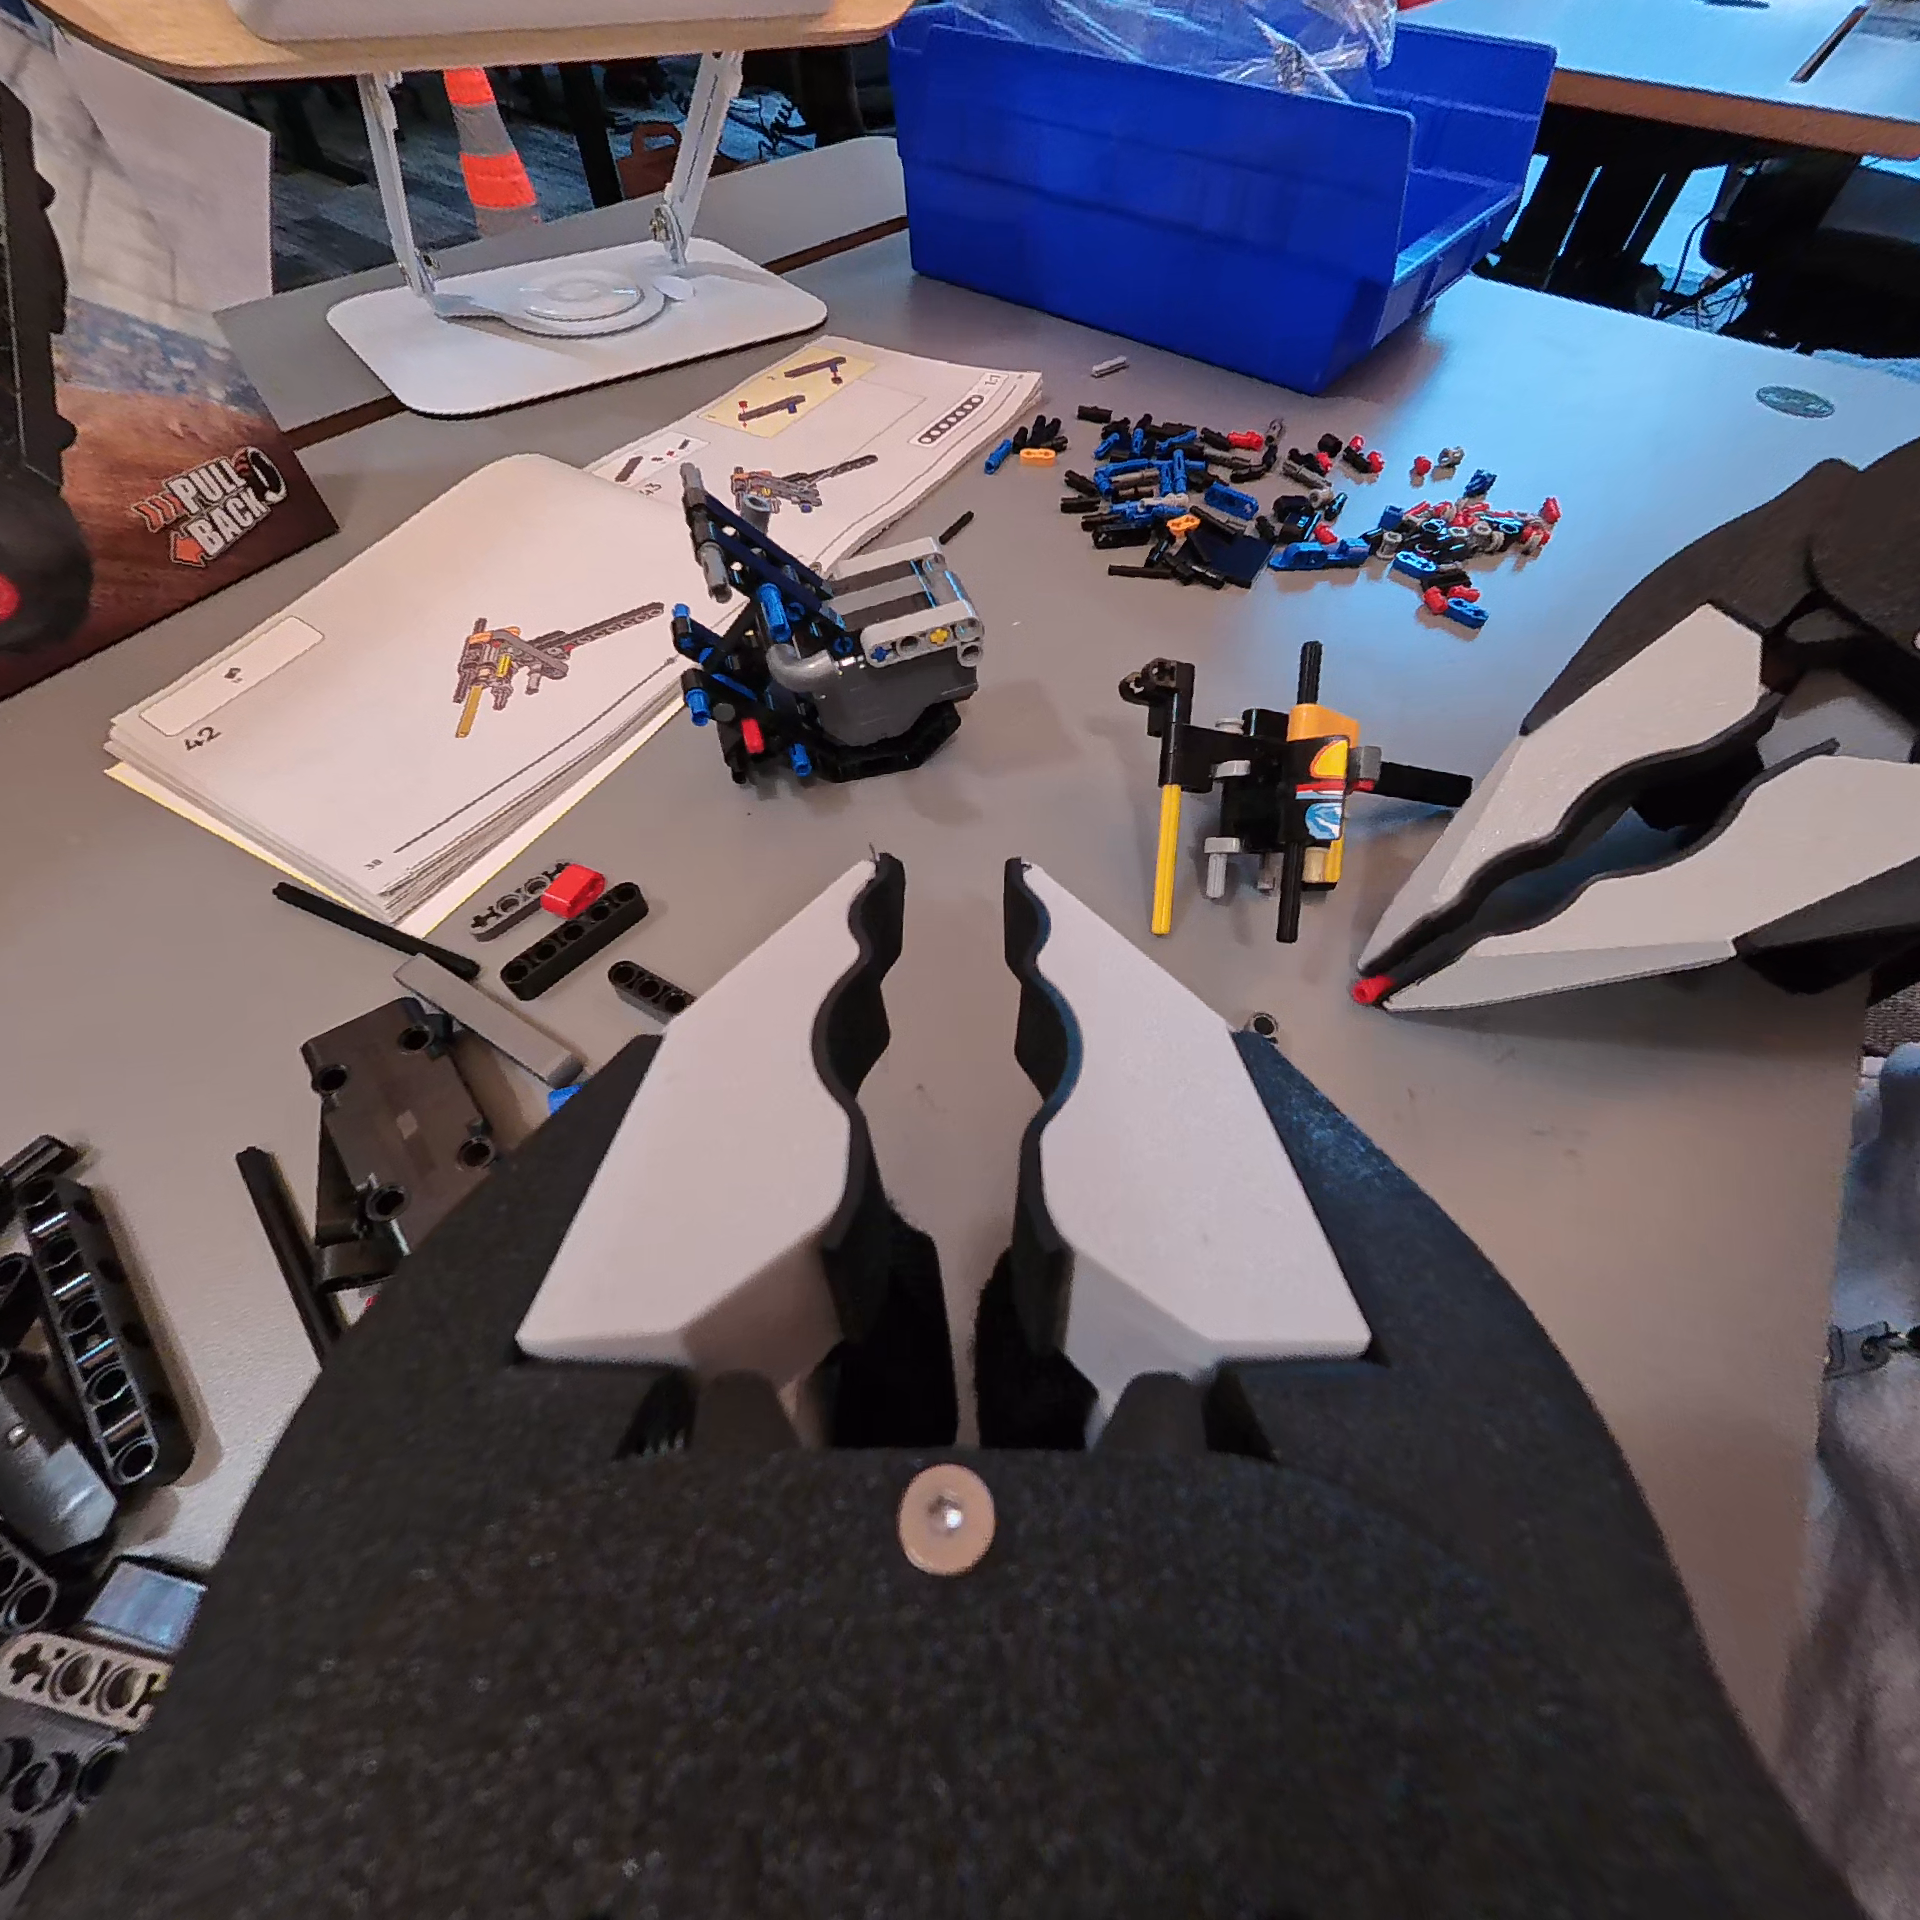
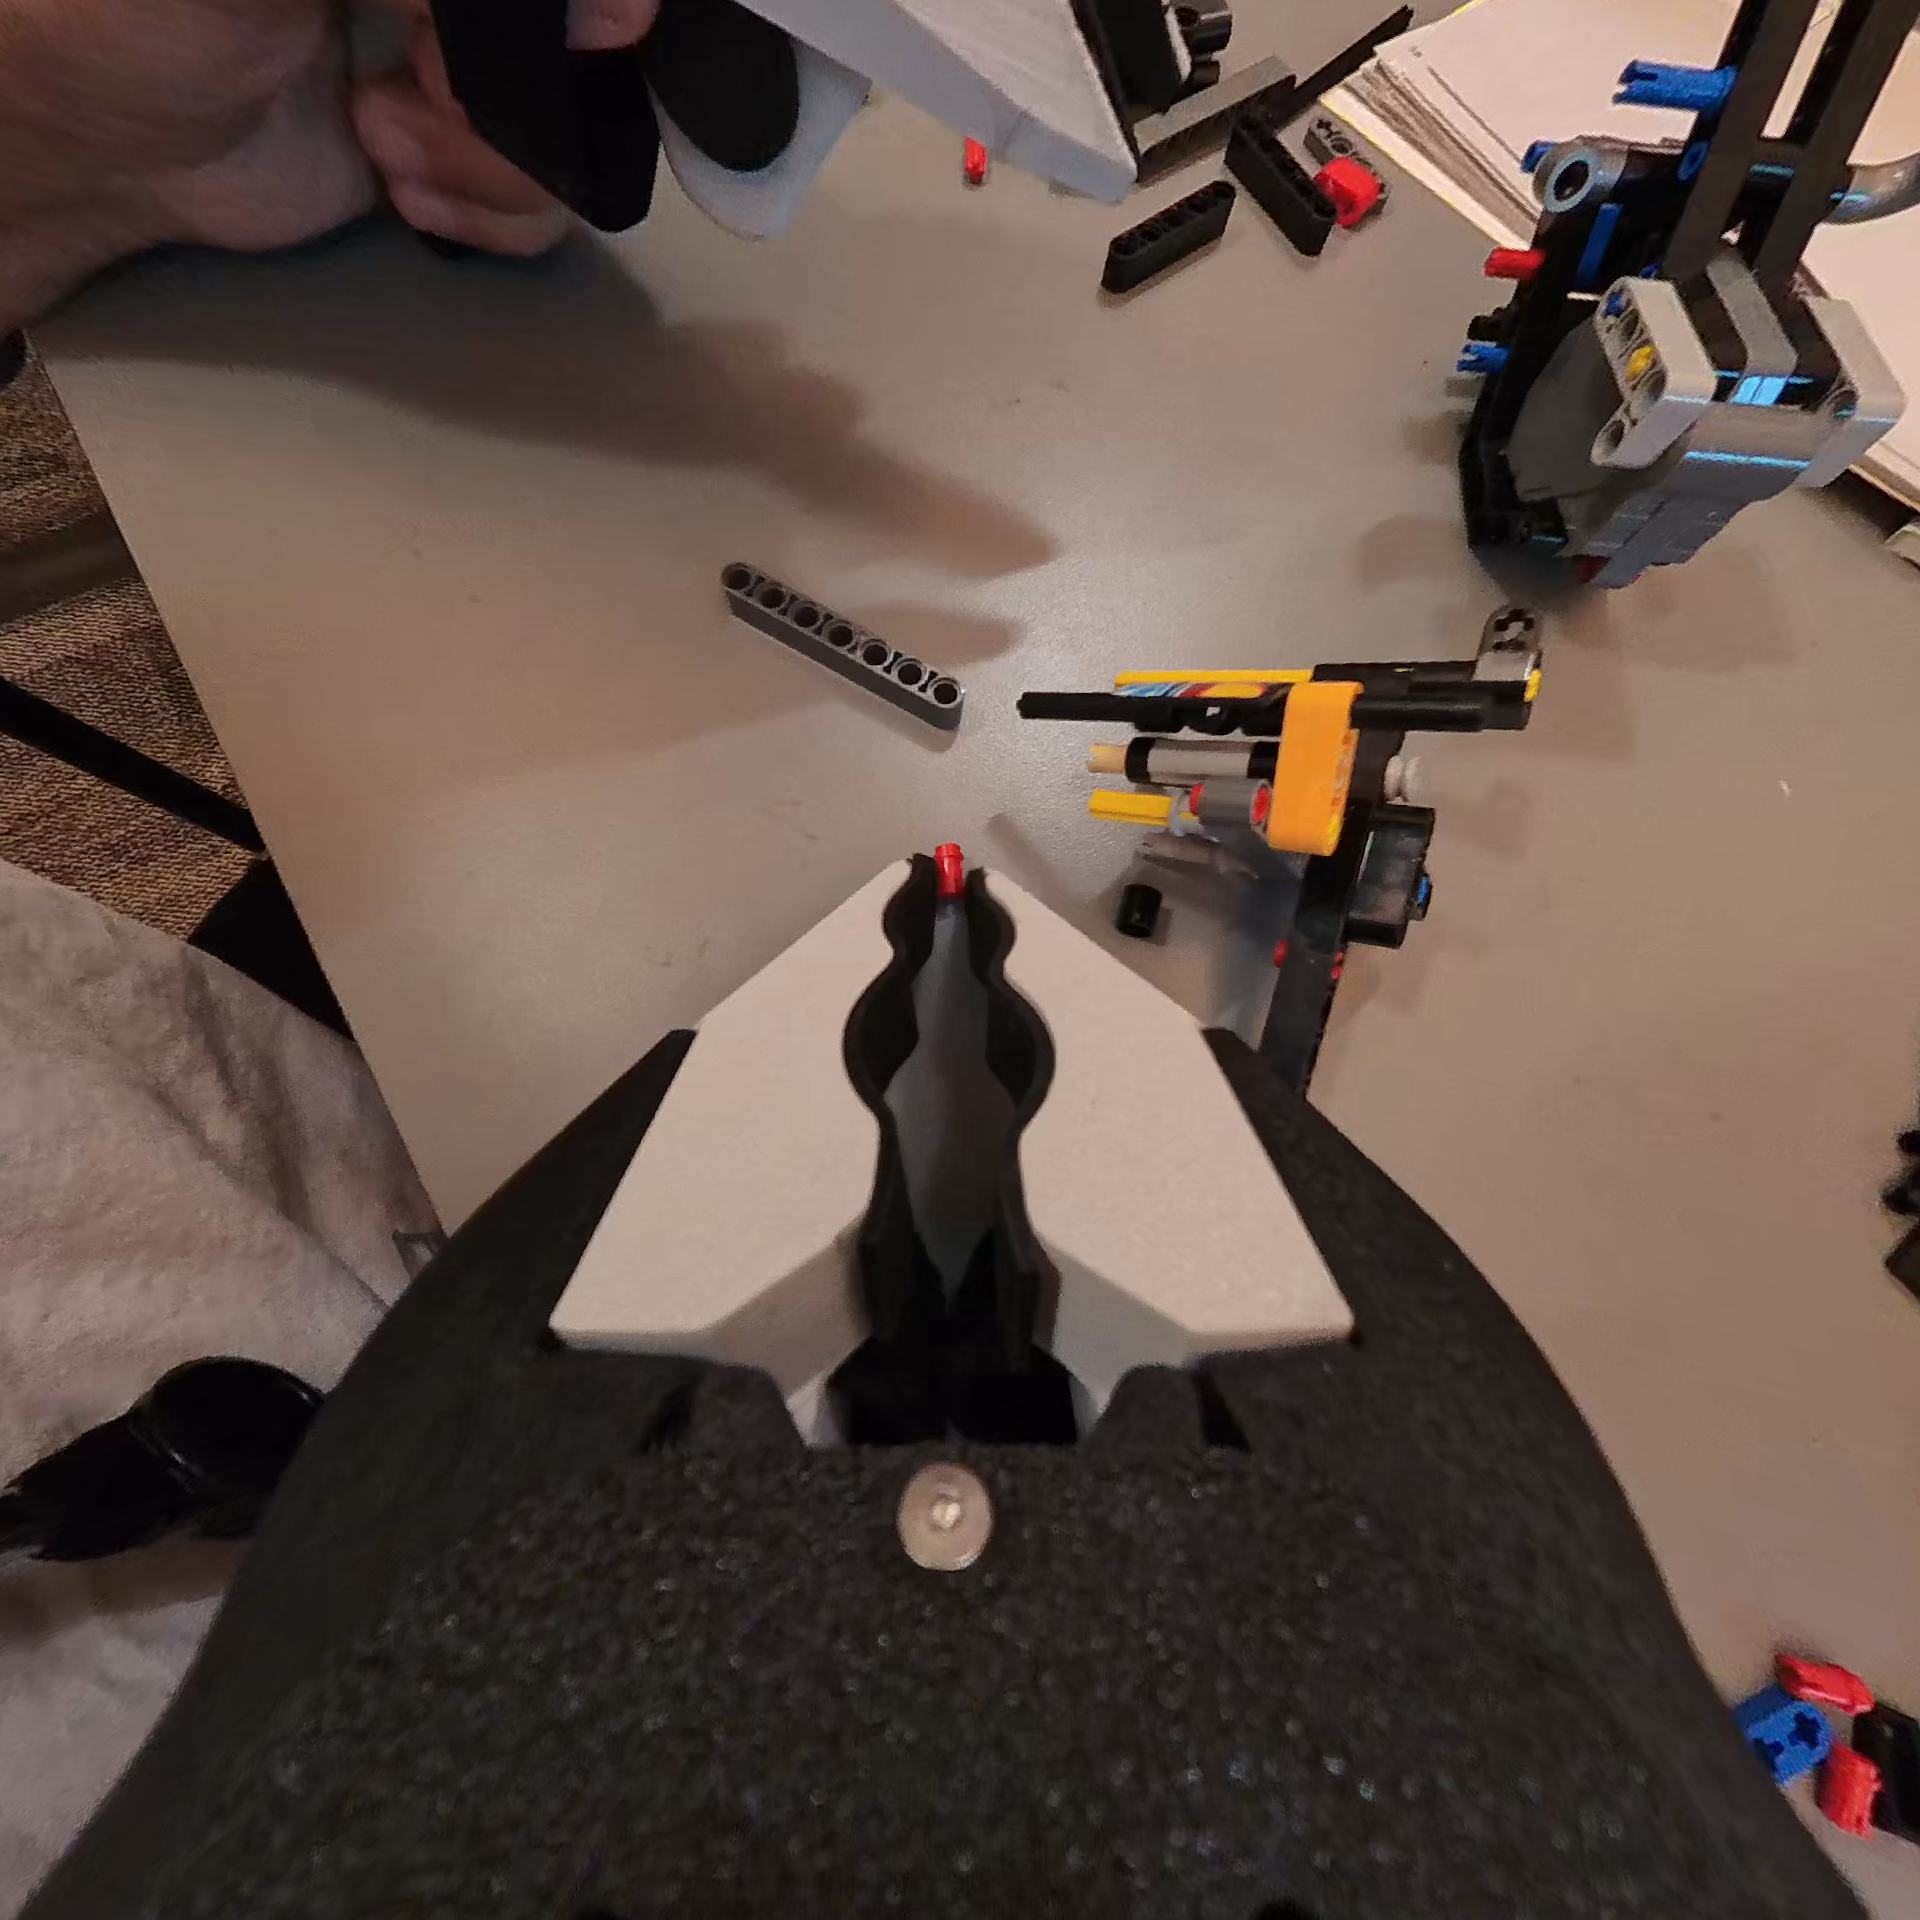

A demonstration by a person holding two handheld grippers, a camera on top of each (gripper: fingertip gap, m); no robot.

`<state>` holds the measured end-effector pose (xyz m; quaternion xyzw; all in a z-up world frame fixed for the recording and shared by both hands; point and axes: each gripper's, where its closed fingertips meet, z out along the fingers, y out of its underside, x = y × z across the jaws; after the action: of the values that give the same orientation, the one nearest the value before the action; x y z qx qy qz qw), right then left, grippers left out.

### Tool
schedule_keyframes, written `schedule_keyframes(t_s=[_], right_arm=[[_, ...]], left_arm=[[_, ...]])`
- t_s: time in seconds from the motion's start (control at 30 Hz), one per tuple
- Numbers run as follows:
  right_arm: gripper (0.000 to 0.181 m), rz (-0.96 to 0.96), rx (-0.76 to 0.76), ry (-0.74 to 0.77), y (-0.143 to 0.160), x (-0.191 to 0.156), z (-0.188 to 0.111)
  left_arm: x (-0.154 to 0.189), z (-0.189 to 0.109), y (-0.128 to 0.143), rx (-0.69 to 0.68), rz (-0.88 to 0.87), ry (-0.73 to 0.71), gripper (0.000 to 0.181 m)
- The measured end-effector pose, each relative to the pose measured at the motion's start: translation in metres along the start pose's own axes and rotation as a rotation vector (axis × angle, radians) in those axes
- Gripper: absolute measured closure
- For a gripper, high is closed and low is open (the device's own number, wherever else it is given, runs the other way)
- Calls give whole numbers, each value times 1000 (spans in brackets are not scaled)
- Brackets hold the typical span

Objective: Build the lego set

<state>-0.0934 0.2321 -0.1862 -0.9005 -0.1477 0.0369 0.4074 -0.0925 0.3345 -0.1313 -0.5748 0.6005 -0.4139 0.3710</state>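
Box (image 1: 156, 499) lettering, booklet (image 1: 416, 665) numerals.

- Left claw (image 2: 1081, 177): only one finger shows at the right wrist view's top edge.
- Red pin (image 2: 947, 869): mostly buried between the right claw's (image 2: 947, 883) tips.
- Black beams (image 1: 94, 1340) left of the left claw (image 1: 945, 883): cut by the frame edge.

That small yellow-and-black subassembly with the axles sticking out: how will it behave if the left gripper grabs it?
The yellow-and-black subassembly probably feels light and stiff, being small plastic. It rests on thin protruding axles like the yellow axle, so a push likely tips it. Loosely pinned parts may shift or pop off; the open left gripper should grip the core.
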Motion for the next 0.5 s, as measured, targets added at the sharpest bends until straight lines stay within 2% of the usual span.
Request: schedule_keyframes(t_s=[0.03, 0.17, 0.27, 0.37, 0.5], right_arm=[[174, 7, 1, 1, 0, 1, 0], [167, 60, 79, -47, -9, 0, -10], [166, 123, 206, -85, -27, 14, -39], [165, 186, 294, 25, -36, 71, -75], [156, 219, 208, 311, -4, 176, -94]], left_arm=[[0, 0, 0, -1, -1, 0, 164], [0, 0, 1, -5, -6, 1, 164], [-1, 0, 0, 0, -13, 4, 164], [-1, 0, 0, 1, -17, 5, 164], [-1, 0, 0, -2, -14, 4, 164]])
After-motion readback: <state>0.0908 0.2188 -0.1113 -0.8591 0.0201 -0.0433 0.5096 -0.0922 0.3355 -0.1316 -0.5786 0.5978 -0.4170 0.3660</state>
